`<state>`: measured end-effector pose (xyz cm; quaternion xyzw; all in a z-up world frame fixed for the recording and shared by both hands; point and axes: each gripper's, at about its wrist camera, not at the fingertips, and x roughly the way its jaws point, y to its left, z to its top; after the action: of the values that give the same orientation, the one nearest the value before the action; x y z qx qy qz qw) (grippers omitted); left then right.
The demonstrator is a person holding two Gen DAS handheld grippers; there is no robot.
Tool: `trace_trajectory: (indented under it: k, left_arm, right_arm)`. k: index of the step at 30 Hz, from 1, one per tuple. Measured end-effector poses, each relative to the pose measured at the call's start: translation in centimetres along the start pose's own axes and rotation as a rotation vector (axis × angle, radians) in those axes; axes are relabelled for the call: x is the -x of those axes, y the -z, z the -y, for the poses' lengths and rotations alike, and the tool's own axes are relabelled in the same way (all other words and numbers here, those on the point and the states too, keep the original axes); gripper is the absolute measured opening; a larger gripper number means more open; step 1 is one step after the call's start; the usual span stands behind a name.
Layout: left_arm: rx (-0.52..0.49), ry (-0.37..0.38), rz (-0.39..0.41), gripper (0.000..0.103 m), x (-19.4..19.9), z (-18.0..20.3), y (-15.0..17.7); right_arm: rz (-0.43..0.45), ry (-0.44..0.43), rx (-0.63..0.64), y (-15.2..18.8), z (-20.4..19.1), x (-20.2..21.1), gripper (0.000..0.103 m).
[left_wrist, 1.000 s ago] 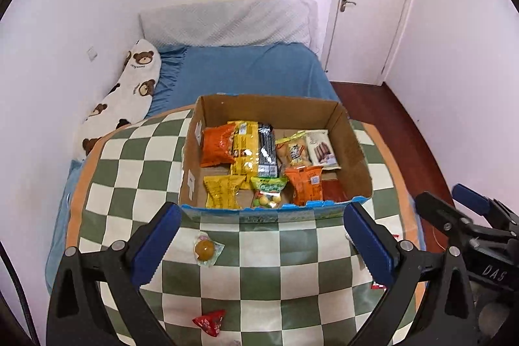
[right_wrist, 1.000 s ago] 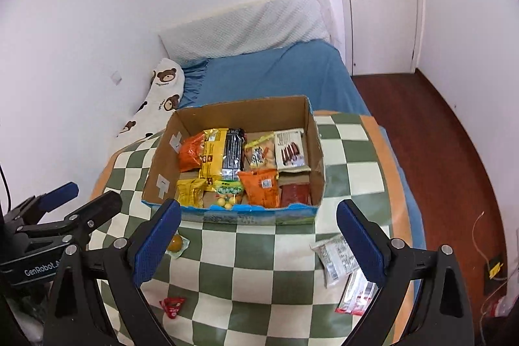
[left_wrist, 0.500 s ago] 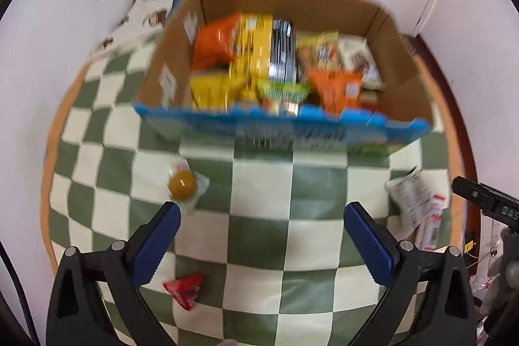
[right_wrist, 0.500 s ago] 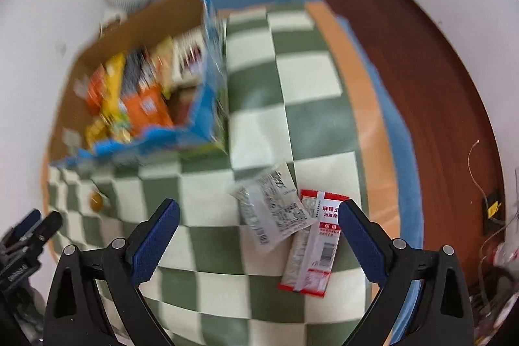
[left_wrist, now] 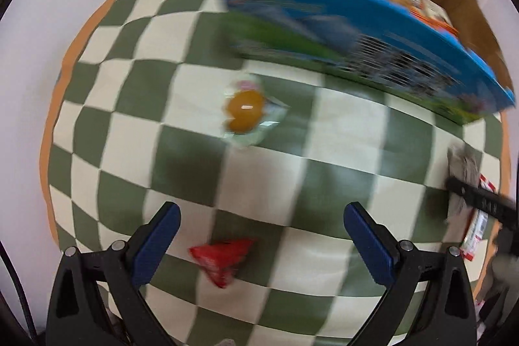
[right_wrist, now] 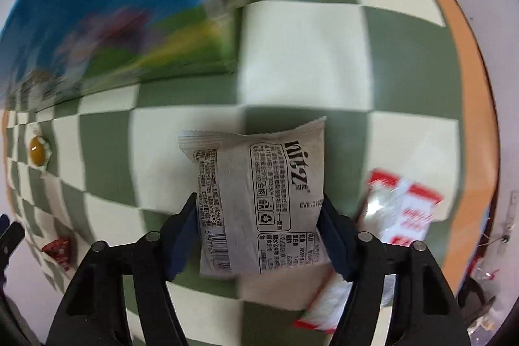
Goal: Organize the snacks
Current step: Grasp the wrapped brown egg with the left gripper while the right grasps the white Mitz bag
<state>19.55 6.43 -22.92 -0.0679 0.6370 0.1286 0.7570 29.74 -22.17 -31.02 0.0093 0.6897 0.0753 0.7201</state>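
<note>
Left wrist view: we log left tongs (left_wrist: 259,244) apart, empty; red packet (left_wrist: 223,256) low centre, yellow sweet (left_wrist: 244,115) mid-frame, box (left_wrist: 363,31) upper right, nearer than before. Right wrist view: right tongs (right_wrist: 259,235) closing around grey packet (right_wrist: 259,203), lower centre, on checked table (right_wrist: 301,60); red-white packet (right_wrist: 399,209) alongside.

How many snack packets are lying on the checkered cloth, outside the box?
4: a yellow candy near the box, a red packet by the left gripper, a grey packet between the closing right gripper's fingers, a red-white packet beside it.
</note>
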Motion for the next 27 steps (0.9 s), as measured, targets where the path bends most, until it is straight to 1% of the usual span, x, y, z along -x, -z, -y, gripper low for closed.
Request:
trace_trajectory:
  k: [1, 3, 6, 9, 12, 15, 16, 17, 18, 20, 22, 24, 27]
  left_arm:
    - [0.02, 0.001, -0.005, 0.103, -0.2, -0.9, -0.3]
    - [0.072, 0.035, -0.013, 0.103, -0.5, -2.9, -1.2]
    - [0.087, 0.065, -0.011, 0.103, -1.1, -4.4, -2.9]
    - [0.053, 0.117, -0.011, 0.103, -2.2, -4.6, -5.0]
    - [-0.029, 0.142, -0.015, 0.097, -3.4, -3.5, -6.6]
    - [-0.121, 0.157, -0.06, 0.093, -5.5, -2.0, -7.7]
    - [-0.152, 0.149, -0.082, 0.084, -6.5, -1.5, -7.9]
    - [-0.178, 0.149, -0.103, 0.08, -7.3, -1.0, -8.0]
    - [-0.198, 0.147, -0.113, 0.069, -8.0, -0.7, -8.0]
    - [-0.221, 0.131, -0.091, 0.057, -8.4, -0.4, -8.1]
    - [-0.229, 0.126, -0.087, 0.042, -8.5, -0.4, -8.0]
    - [-0.232, 0.136, -0.085, 0.042, -8.2, -0.4, -7.6]
    - [-0.217, 0.141, -0.08, 0.041, -7.6, -0.5, -6.7]
  right_arm:
    - [0.008, -0.003, 0.016, 0.4, -0.8, 0.0, 0.067]
    - [0.016, -0.01, 0.032, 0.9, -2.1, -0.1, 0.065]
    - [0.014, -0.03, 0.042, 1.5, -3.9, -0.5, 0.065]
    - [0.011, -0.049, 0.042, 1.7, -5.5, -0.7, 0.065]
    - [0.013, -0.047, 0.04, 1.7, -6.6, -1.1, 0.065]
    - [0.017, -0.031, 0.027, 1.7, -6.9, -1.3, 0.065]
    - [0.016, -0.026, 0.025, 1.7, -7.1, -1.3, 0.065]
    - [0.014, -0.02, 0.025, 1.9, -6.9, -1.4, 0.065]
    - [0.012, -0.013, 0.027, 1.8, -7.3, -1.2, 0.065]
    - [0.009, -0.002, 0.029, 1.9, -7.5, -1.3, 0.065]
    - [0.007, 0.004, 0.03, 2.0, -7.7, -1.5, 0.065]
    - [0.007, 0.011, 0.034, 2.0, -7.9, -1.5, 0.064]
    - [0.016, 0.014, 0.041, 2.2, -8.1, -1.3, 0.06]
